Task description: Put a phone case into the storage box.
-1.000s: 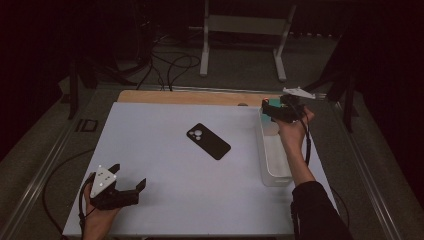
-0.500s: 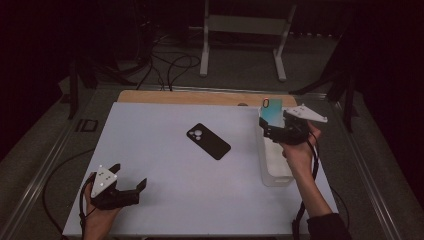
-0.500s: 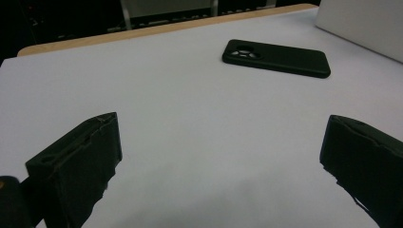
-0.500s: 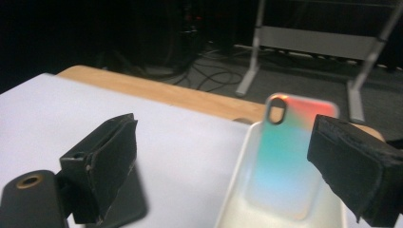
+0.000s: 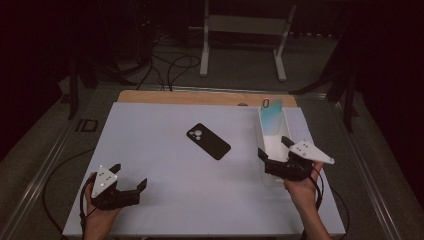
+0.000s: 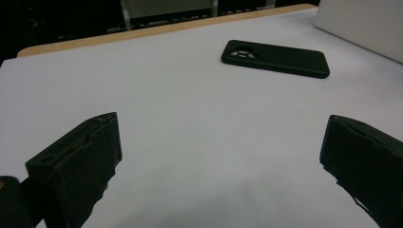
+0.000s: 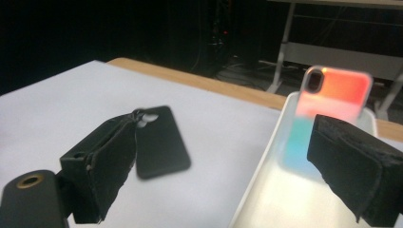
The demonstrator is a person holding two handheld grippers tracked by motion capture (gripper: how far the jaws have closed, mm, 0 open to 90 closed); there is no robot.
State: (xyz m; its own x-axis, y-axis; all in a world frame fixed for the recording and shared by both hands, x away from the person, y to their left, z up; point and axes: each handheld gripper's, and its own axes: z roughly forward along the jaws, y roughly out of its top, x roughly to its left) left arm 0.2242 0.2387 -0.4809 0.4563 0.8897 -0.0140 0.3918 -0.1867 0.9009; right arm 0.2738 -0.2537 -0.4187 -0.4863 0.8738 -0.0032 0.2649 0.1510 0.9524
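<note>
the work in hand looks like gathering phone cases into the white bin [image 5: 267, 150] on the right side of the table [image 5: 150, 150]: one colourful case [image 5: 271, 116] leans against the bin's far end wall, nearly upright, camera cutout at the top, red fading down to teal in the right gripper view [image 7: 328, 114]. the right gripper [image 5: 274, 151] hovers over the near end of the bin with its jaws spread wide and nothing between them, so that case reads as delivered. the left gripper [image 5: 131, 179] rests at the near left corner of the table, jaws likewise parted and empty. the likely next item is the black case [image 5: 208, 141], lying flat near the middle of the table, well apart from both grippers and just left of the bin. its long axis runs diagonally, from far-left to near-right, with the camera cutouts at the far-left end (seen from the left gripper view [image 6: 275, 58] it lies almost crosswise). to pick it up well, i would bring the right gripper across, turn the jaws square to that diagonal so they close across the short width near the middle, come down low since the case is thin, and keep clear of the bin wall.
</note>
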